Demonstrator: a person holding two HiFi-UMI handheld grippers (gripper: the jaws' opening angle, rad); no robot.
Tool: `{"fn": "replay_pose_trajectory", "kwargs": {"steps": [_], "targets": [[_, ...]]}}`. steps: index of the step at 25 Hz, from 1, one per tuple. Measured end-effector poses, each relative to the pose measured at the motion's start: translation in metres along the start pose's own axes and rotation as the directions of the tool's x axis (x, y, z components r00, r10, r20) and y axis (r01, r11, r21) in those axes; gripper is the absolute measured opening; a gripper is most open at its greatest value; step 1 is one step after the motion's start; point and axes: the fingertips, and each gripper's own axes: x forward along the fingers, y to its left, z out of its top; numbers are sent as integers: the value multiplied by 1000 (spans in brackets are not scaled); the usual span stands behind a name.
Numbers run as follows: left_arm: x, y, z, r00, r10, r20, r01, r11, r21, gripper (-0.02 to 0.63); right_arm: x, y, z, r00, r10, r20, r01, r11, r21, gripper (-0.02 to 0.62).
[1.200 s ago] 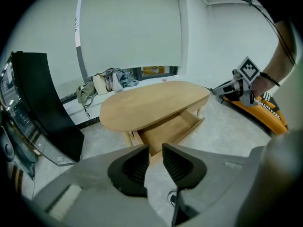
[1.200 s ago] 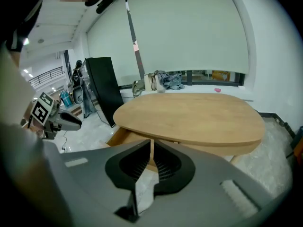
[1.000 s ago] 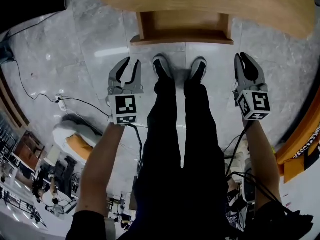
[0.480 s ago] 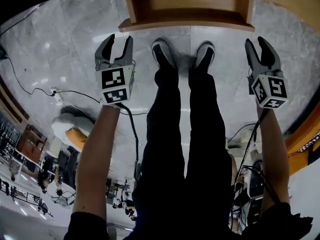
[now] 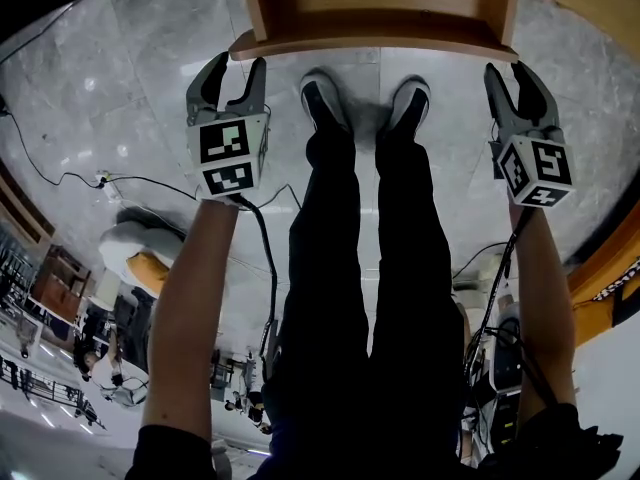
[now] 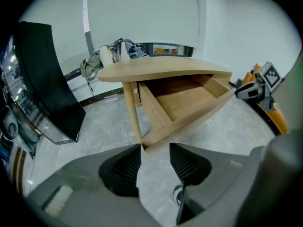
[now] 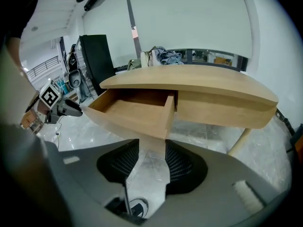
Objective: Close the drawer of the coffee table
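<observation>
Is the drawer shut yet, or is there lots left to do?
Not shut yet. Done: nothing on the drawer itself; it stands pulled out of the table. In hand: the left gripper and right gripper hover near its front corners. Their jaws have just been opening, with nothing between them. Left: push the drawer all the way in.

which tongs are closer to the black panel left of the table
Left. Left tongs are by the left corner of the drawer, on the side of the black panel; right tongs are by its right corner, farther.
</observation>
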Motion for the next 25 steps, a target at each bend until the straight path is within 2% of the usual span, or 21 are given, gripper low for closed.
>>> {"fn": "replay_pose_trajectory", "kwargs": {"steps": [10, 25], "targets": [[5, 4, 1, 1000, 8, -6, -8, 996, -91, 183, 5, -7, 3, 999, -45, 2, 44, 997, 61, 137], [-2, 4, 10, 1000, 16, 1, -15, 992, -128, 183, 1, -6, 11, 998, -57, 15, 55, 995, 81, 130]]}}
